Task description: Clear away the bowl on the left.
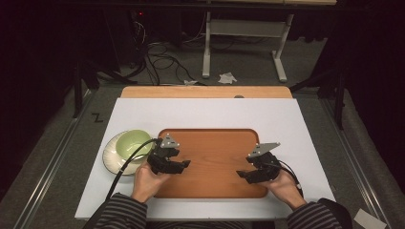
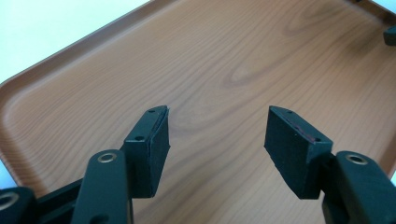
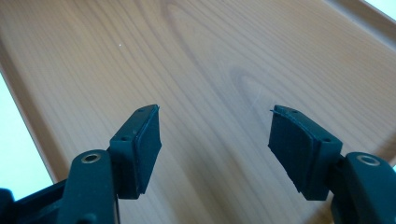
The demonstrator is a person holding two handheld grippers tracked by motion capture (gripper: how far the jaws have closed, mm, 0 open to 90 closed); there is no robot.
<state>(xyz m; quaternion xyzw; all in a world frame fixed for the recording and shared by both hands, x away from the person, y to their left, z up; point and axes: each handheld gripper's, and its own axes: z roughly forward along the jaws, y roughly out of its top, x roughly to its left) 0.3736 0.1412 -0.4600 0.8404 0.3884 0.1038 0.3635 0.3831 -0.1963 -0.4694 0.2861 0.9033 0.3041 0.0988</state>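
Wooden tray (image 1: 210, 143) lies bare under both gaping tools, green bowl (image 1: 133, 142) on plate (image 1: 111, 155) just beside it

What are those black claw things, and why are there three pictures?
A person sits at a table and holds a tool in each hand, a gripper with two black jaws that pinch things. The high view looks down from above: the left gripper and the right gripper both hang over a wooden tray. Left of the tray a green bowl sits on a white plate. The other two pictures come from small cameras riding on the grippers, looking along their jaws: one on the left gripper, one on the right gripper. Both stand open with just tray wood between the jaws, so neither is holding anything.
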